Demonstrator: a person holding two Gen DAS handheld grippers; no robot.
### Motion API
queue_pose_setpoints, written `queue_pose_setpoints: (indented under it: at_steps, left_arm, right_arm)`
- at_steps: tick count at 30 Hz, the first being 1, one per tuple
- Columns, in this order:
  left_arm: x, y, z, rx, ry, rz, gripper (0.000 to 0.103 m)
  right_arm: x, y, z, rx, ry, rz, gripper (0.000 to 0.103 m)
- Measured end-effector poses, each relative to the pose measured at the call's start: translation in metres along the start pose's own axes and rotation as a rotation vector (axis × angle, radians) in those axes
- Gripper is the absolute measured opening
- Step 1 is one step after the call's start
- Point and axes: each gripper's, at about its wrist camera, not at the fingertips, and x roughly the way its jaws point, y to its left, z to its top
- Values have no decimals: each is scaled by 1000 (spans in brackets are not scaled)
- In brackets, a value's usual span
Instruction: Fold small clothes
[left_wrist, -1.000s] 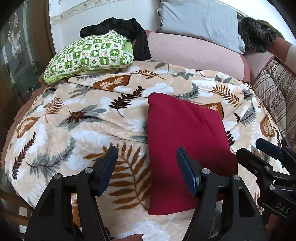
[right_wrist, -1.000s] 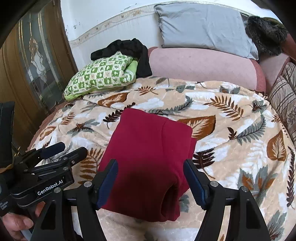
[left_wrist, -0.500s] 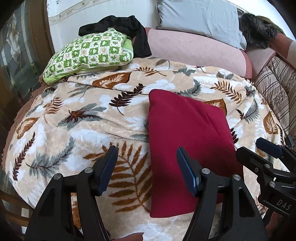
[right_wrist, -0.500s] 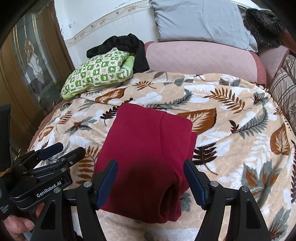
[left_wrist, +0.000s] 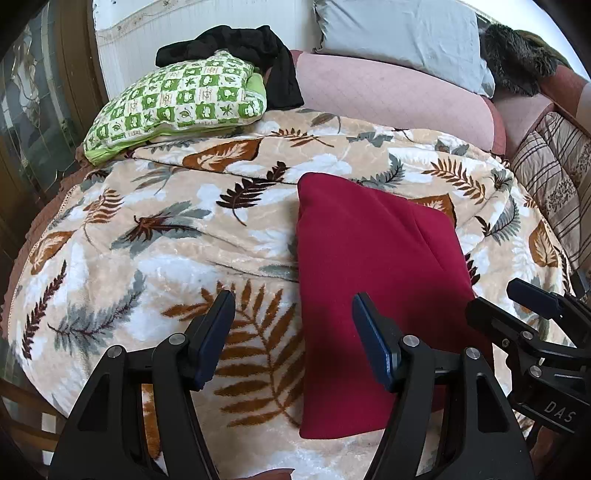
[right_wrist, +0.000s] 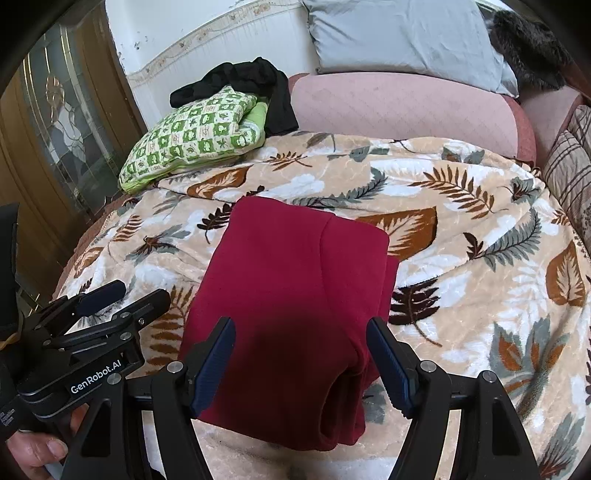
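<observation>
A dark red garment (left_wrist: 373, 280) lies folded into a thick rectangle on the leaf-patterned blanket (left_wrist: 159, 236); in the right wrist view (right_wrist: 291, 295) its open end faces me. My left gripper (left_wrist: 293, 332) is open and empty, hovering over the garment's left edge. My right gripper (right_wrist: 301, 350) is open and empty above the garment's near end. Each gripper also shows in the other's view: the right one (left_wrist: 532, 314) and the left one (right_wrist: 110, 302).
A green checked pillow (left_wrist: 177, 103) with black clothing (left_wrist: 251, 48) behind it lies at the back left. A pink bolster (left_wrist: 391, 99) and grey pillow (left_wrist: 399, 33) line the back. A striped cushion (left_wrist: 554, 177) is at the right. A glass door (right_wrist: 62, 118) stands left.
Both grippers have drawn slightly closer to the bed and lower, so the red garment looks a little larger. The garment has not moved and both grippers stay open.
</observation>
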Motion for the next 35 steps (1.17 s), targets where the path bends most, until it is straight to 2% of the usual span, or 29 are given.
queue_pose_setpoints:
  at_steps: [23, 33, 35]
  left_arm:
    - [4, -2, -1, -1, 7, -6, 66]
    - [-1, -1, 1, 36, -54, -2, 66]
    - [0, 1, 2, 35, -46, -8, 66]
  right_arm:
    - [8, 2, -1, 0, 13, 4, 71]
    - [10, 4, 1, -11, 25, 12, 71]
    - [11, 4, 1, -11, 26, 14, 71]
